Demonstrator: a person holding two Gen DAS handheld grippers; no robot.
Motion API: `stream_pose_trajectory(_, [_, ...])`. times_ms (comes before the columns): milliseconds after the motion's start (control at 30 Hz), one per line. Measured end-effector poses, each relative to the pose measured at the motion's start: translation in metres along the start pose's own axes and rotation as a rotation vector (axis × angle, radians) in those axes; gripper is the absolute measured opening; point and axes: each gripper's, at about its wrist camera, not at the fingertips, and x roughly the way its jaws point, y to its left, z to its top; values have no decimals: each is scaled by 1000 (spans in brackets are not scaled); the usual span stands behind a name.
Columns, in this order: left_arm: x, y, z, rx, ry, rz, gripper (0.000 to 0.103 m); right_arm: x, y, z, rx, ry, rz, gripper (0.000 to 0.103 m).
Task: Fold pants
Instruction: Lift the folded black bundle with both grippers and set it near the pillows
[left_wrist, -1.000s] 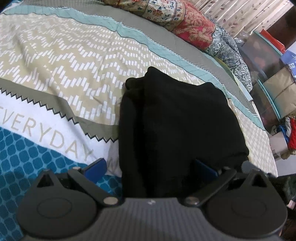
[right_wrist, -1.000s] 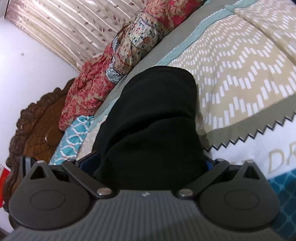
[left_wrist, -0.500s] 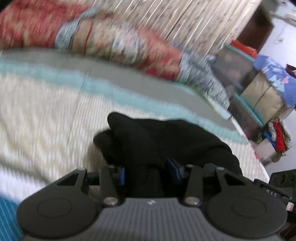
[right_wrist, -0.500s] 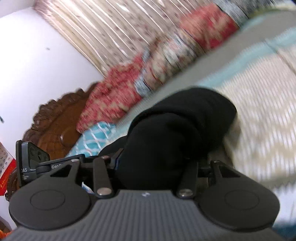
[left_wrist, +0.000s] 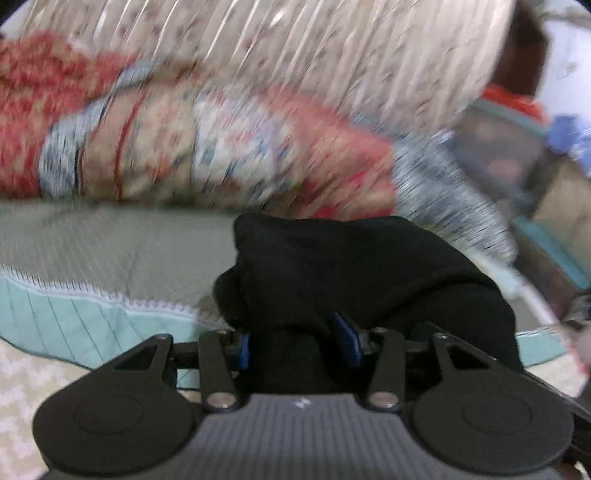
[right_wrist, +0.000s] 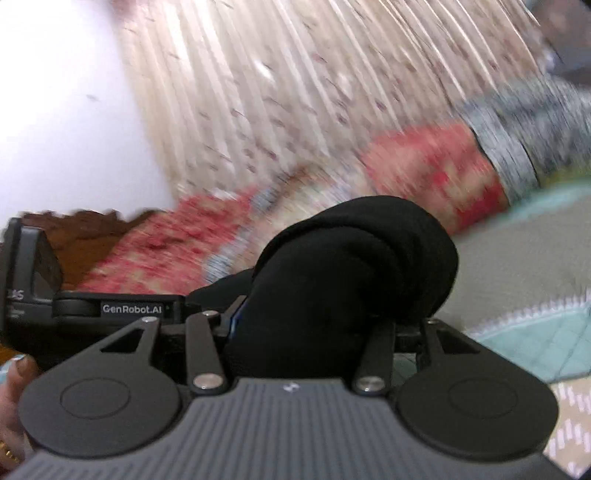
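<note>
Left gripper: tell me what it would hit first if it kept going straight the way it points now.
Most likely the floral quilt heaped along the far edge of the bed. The left gripper is clamped on the black pants, which bulge ahead of it and would arrive first. Blur leaves depth uncertain.

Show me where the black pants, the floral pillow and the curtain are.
black pants (left_wrist: 351, 266), left wrist view, top of the bundle.
floral pillow (left_wrist: 229, 147), left wrist view, its middle.
curtain (right_wrist: 295, 92), right wrist view, pleated middle.
</note>
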Motion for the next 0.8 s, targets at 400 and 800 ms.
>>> stream_pose_trajectory(400, [34,11,-31,-134,153,201,93,16,-53,-40,255,221,-92,86])
stream_pose_trajectory(800, [-104,-32,-122,-46,199,358,103,-119,38,-96,300,224,-254,103])
